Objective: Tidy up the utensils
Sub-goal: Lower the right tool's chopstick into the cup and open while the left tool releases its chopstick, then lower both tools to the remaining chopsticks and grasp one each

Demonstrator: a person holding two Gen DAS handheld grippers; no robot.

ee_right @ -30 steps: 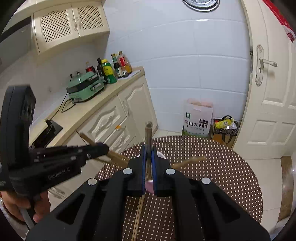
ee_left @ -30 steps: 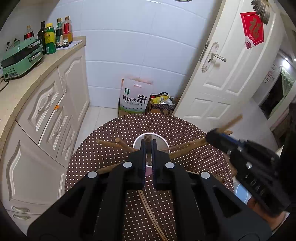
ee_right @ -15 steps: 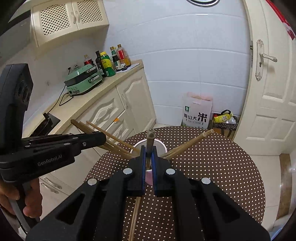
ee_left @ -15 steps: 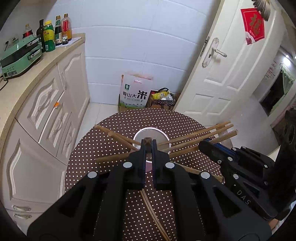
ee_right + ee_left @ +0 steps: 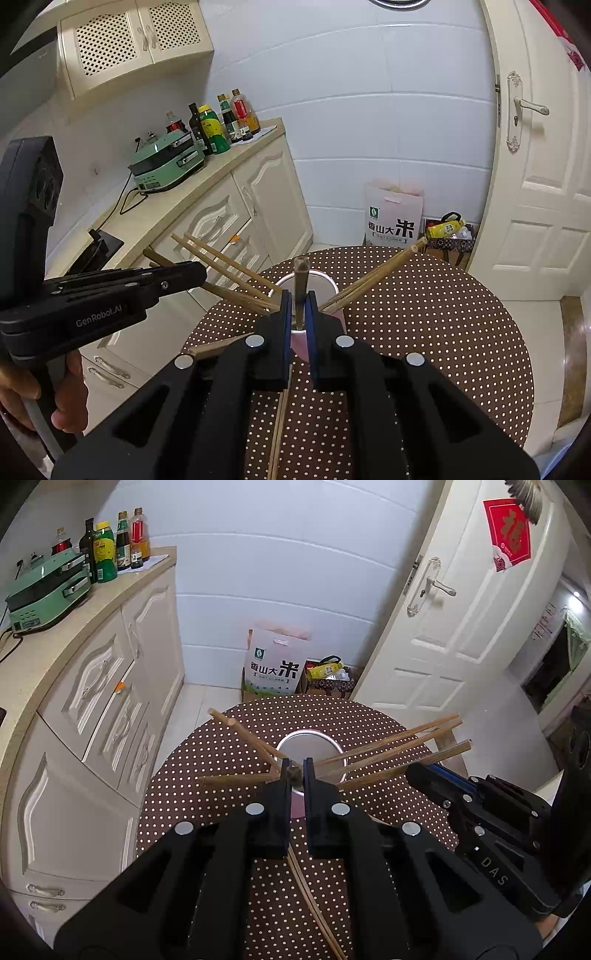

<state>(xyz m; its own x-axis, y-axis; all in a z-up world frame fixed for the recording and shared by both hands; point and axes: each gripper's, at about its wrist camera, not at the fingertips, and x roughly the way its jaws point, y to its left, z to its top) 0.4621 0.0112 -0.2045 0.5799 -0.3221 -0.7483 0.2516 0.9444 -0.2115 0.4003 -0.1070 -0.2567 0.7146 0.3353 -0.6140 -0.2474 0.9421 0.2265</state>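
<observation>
A pink cup with a silver rim (image 5: 314,736) (image 5: 325,277) stands on the round dotted table (image 5: 221,812) (image 5: 443,314). Several wooden chopsticks (image 5: 399,740) (image 5: 373,275) fan out of it to both sides. My left gripper (image 5: 295,771) hangs over the rim, shut on a chopstick seen end-on (image 5: 294,774). My right gripper (image 5: 297,297) holds a dark chopstick (image 5: 300,280) upright, its lower end inside the cup. Its jaws are easing open with the stick still between the pads. Each gripper shows in the other's view: the right one (image 5: 417,771), the left one (image 5: 199,272).
Two loose chopsticks (image 5: 310,893) (image 5: 279,432) lie on the table in front of the cup. Cream cabinets with a counter (image 5: 92,635) run along the left, bearing a green appliance (image 5: 166,166) and bottles. A rice bag (image 5: 275,668) and a white door (image 5: 461,627) stand beyond.
The right gripper has come down and closer to the cup, and its upright chopstick has sunk lower into it. The left gripper has stayed over the rim.
</observation>
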